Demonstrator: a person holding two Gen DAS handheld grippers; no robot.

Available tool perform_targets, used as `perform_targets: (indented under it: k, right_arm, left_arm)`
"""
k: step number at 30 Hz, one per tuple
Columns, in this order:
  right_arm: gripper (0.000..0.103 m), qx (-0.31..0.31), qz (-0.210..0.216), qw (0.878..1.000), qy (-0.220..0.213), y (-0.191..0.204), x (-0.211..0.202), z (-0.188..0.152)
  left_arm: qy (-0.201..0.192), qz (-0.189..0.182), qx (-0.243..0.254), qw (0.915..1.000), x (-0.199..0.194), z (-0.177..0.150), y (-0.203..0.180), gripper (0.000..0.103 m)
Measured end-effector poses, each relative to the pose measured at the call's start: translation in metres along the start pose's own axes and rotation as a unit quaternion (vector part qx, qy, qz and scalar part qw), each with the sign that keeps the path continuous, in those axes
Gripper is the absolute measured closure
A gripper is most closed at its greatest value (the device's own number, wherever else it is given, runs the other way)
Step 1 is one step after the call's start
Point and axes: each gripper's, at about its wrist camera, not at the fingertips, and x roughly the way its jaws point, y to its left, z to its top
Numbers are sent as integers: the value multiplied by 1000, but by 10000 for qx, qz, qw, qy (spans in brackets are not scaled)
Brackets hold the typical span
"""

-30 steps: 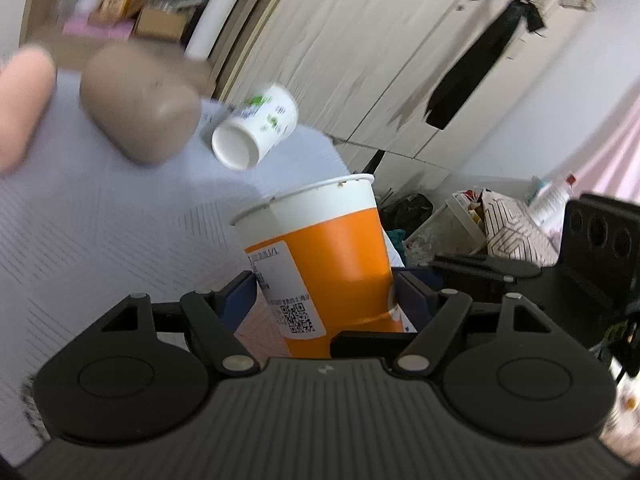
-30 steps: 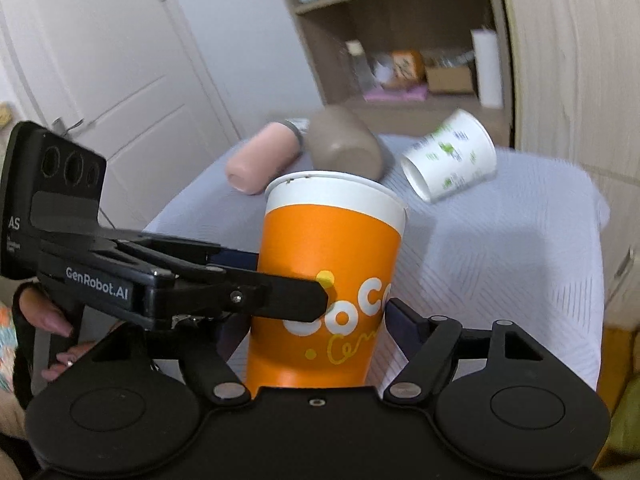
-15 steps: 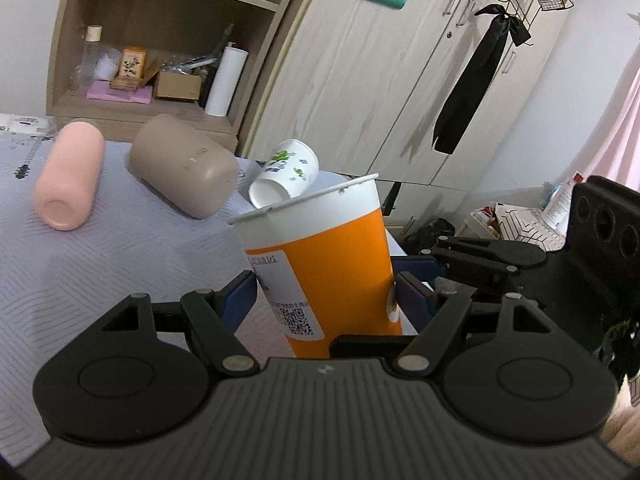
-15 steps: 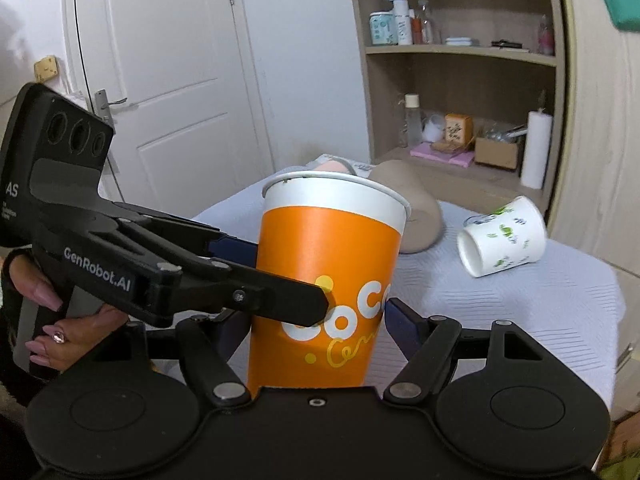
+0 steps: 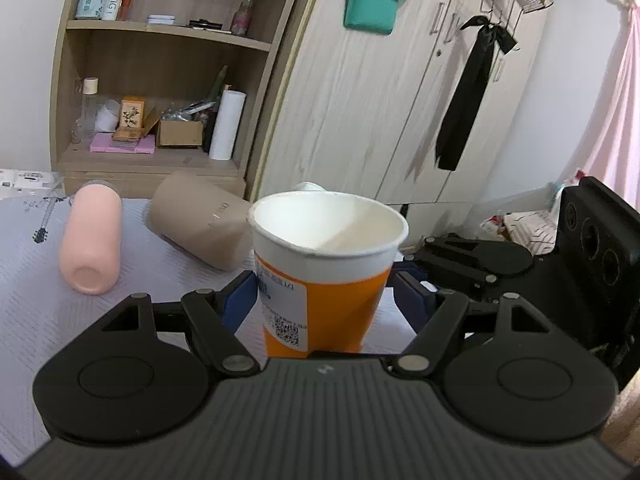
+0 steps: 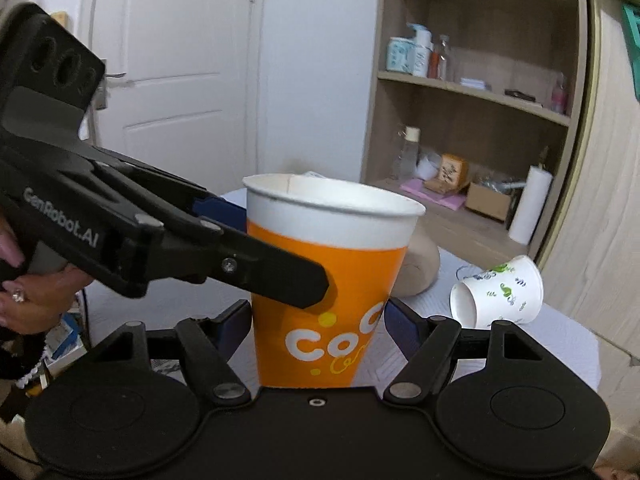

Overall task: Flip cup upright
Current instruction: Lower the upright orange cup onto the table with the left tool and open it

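An orange and white paper cup (image 5: pixel 324 280) stands mouth up between the blue pads of both grippers; it also shows in the right wrist view (image 6: pixel 328 292). My left gripper (image 5: pixel 324 300) has a pad close on each side of the cup's lower body. My right gripper (image 6: pixel 320 320) does the same from the other side. Small gaps show beside the pads, so contact is unclear. The left gripper's body (image 6: pixel 120 224) crosses in front of the cup in the right wrist view. The cup's base is hidden.
On the grey-white cloth (image 5: pixel 32 300) lie a pink bottle (image 5: pixel 92 240), a beige tumbler (image 5: pixel 196 220) and a white cup with green print (image 6: pixel 496 296), all on their sides. A wooden shelf unit (image 5: pixel 160 80) and wardrobe doors (image 5: pixel 380 100) stand behind.
Both views have tilted and risen, so the cup's open mouth now shows from above. The cup has stayed between both pairs of pads throughout.
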Motion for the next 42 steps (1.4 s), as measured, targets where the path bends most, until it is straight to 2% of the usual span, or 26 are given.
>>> perform_targets:
  k: [8, 13, 20, 33, 42]
  right_arm:
    - [25, -66, -404, 9989, -231, -9, 29, -2]
    - [25, -114, -502, 9977, -438, -16, 39, -7]
    - [25, -137, -442, 9982, -382, -18, 41, -6]
    - [24, -133, -574, 9977, -343, -13, 42, -4]
    - [20, -66, -540, 9977, -397, -10, 33, -6]
  left_arm:
    - [-179, 116, 297, 9993, 25, 7, 15, 30]
    - [-240, 175, 461, 9985, 35, 7, 15, 29]
    - [-157, 135, 283, 9994, 40, 4, 19, 29]
    - [-40, 52, -31, 10000, 44, 3, 26, 24]
    - [-100, 190, -100, 9997, 31, -4, 23, 23]
